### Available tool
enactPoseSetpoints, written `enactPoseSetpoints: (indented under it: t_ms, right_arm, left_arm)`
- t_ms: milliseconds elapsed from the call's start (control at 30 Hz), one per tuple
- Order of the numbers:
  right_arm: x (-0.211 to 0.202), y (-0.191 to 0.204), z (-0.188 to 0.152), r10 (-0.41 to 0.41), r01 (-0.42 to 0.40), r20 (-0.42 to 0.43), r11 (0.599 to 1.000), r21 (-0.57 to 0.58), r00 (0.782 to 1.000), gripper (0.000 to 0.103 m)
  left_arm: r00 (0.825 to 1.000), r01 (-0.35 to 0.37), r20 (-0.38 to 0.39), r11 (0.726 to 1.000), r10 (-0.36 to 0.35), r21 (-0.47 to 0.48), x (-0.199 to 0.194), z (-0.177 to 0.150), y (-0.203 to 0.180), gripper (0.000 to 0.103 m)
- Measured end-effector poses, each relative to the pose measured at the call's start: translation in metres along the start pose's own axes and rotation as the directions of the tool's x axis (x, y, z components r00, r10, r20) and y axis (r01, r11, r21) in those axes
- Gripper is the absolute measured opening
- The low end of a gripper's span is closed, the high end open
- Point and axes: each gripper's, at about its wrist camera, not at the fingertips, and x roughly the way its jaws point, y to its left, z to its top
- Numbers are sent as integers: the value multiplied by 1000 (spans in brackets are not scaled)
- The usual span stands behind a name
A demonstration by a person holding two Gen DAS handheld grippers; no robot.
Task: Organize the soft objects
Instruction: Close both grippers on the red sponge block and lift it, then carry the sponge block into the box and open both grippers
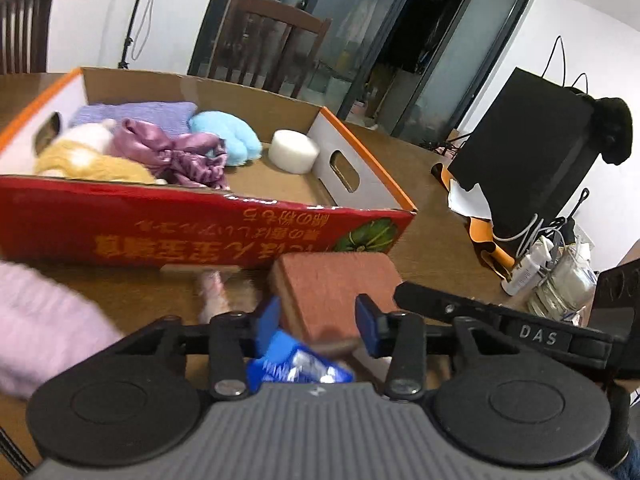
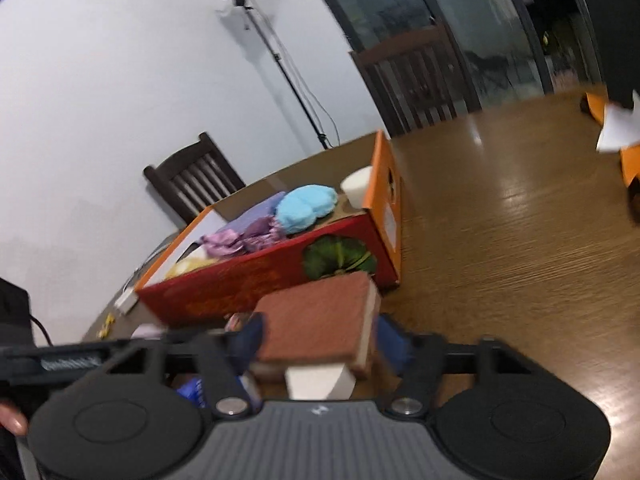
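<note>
A red and orange cardboard box on the wooden table holds a purple cloth, a satin purple cloth, a blue plush, a yellow plush and a white foam round. A brown scouring sponge is in front of the box. My right gripper is shut on the sponge. My left gripper is open with its blue fingers either side of the same sponge. A blue packet lies below it.
A pink fluffy item lies at the left. A black box, an orange bag and a cup of cables stand at the right. Wooden chairs stand behind the table.
</note>
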Motion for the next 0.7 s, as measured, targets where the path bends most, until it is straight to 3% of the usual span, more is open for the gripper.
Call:
enactPoseSetpoints:
  t_ms: [133, 233, 467, 600, 700]
  right_arm:
    - [8, -6, -3, 35, -34, -18, 999, 26, 999, 39]
    - [8, -5, -4, 17, -17, -15, 1000, 13, 1000, 34]
    - [5, 0, -4, -8, 8, 12, 1000, -18, 1000, 34]
    - [-37, 22, -5, 19, -15, 93, 999, -44, 995, 34]
    - [-73, 45, -21, 52, -46, 92, 997, -63, 994, 34]
  left_arm:
    - [999, 37, 1, 999, -37, -21, 11, -5, 7, 35]
    - [999, 49, 11, 998, -49, -41, 9, -4, 11, 33]
    - [997, 69, 43, 997, -67, -40, 5, -3, 8, 33]
    - [982, 103, 158, 995, -103, 11, -46, -4, -14, 34]
    - [974, 125, 186, 992, -126, 12, -88, -21, -23, 34]
